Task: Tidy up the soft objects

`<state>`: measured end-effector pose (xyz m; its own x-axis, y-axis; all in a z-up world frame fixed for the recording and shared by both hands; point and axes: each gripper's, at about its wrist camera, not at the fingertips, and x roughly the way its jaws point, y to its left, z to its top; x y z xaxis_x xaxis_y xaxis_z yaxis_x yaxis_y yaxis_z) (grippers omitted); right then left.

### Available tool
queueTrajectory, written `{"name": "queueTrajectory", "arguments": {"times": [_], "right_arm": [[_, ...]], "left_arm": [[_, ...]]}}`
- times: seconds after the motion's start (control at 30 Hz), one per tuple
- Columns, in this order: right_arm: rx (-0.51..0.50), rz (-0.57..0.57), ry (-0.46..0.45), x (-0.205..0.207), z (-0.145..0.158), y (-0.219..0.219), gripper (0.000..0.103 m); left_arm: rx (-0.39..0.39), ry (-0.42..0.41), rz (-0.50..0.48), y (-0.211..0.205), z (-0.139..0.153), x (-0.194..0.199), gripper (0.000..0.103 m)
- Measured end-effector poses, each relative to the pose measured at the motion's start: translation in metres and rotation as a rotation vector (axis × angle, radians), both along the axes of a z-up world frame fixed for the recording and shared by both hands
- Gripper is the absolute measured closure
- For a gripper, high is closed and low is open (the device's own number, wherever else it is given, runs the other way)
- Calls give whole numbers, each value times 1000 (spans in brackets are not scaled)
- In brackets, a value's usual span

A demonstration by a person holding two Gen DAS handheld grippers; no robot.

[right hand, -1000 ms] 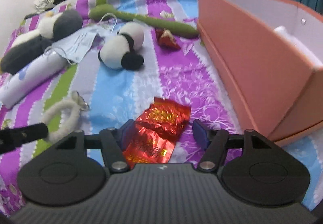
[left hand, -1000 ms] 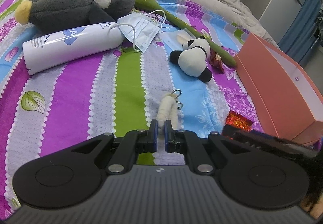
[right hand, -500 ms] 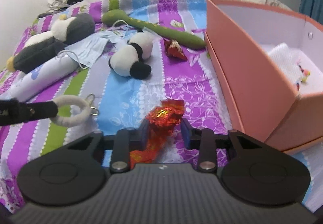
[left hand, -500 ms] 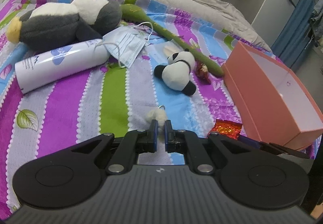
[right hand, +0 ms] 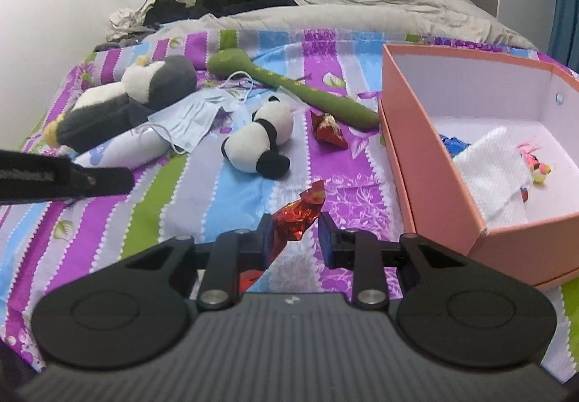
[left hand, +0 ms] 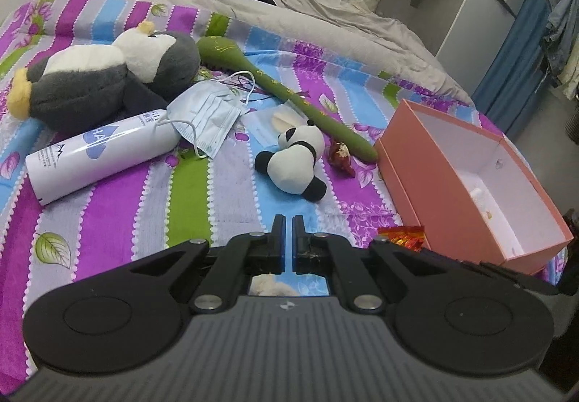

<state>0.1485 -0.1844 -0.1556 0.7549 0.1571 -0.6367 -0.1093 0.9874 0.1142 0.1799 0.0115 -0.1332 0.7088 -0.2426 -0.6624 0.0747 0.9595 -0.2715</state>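
Right gripper (right hand: pixel 292 231) clamped on a red foil wrapper (right hand: pixel 296 214) above the bed (right hand: pixel 202 199), left gripper (left hand: pixel 288 233) fully closed, anything held unclear.

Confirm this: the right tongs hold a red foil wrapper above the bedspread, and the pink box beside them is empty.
Not quite. The right tongs do hold the red foil wrapper, but the pink box is not empty: the right wrist view shows a white cloth and a small colourful toy inside it.

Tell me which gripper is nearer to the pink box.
Right. The right gripper, holding a red foil wrapper, sits just beside the pink box. The left gripper is farther away on the other side of the right one.
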Motion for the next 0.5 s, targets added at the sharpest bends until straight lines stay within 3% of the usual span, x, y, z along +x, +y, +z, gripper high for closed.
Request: {"name": "queueTrajectory", "arguments": {"times": [0.27,0.4,0.5], "right_arm": [[-3,56,39,-12,-18,0,73],[-17,74,70,-17,-31,2,73],[-22,78,84,-21,-38,1,73]], "left_arm": [[-5,87,-31,-2,-33,-2,97],[6,128,-32,2,-50,-5,54],[17,143,-53,2,-61,-6,54]]}}
